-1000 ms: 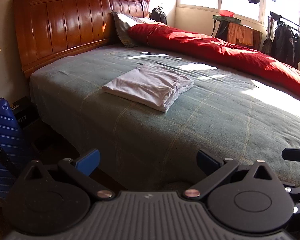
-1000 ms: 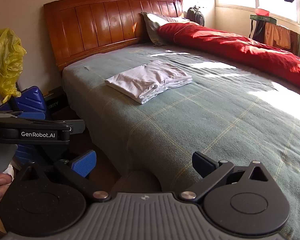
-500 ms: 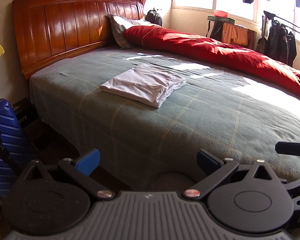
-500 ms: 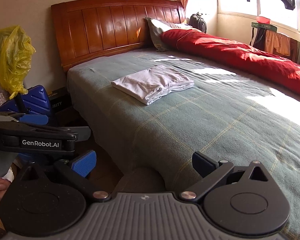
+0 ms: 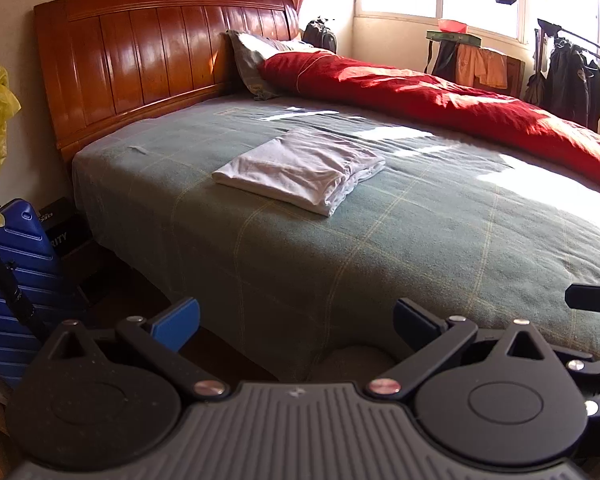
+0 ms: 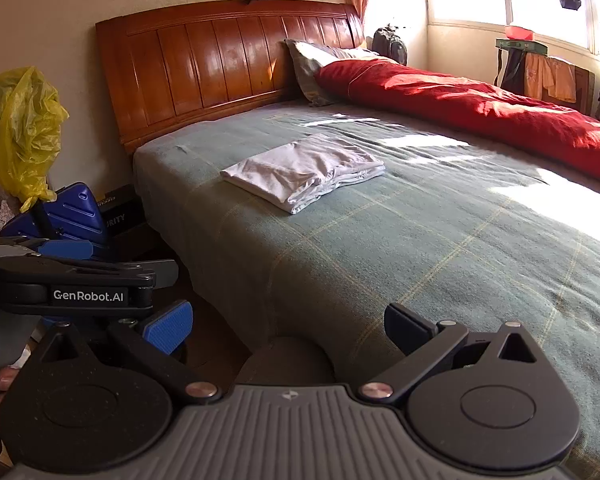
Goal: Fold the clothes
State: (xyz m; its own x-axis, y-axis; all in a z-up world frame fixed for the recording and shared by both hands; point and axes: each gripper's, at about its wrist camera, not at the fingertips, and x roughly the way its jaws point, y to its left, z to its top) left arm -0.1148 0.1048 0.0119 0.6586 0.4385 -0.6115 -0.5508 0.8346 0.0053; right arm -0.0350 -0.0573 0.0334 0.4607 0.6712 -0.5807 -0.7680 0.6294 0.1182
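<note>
Left wrist view is showing the folded white cotton garment (image 5: 300, 170) lying flat on the grey-green checked bedspread (image 5: 420, 248), near the glossy wooden headboard (image 5: 160, 60). The left gripper (image 5: 296, 320) and right gripper (image 6: 288, 322) are both hanging spread wide and empty, well apart from it.

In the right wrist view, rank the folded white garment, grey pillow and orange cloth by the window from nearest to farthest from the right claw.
From the right claw, open and empty:
1. Folded white garment, mid-bed, straight ahead.
2. Grey pillow, against the headboard.
3. Orange cloth, beyond the bed, far right by the window.
</note>
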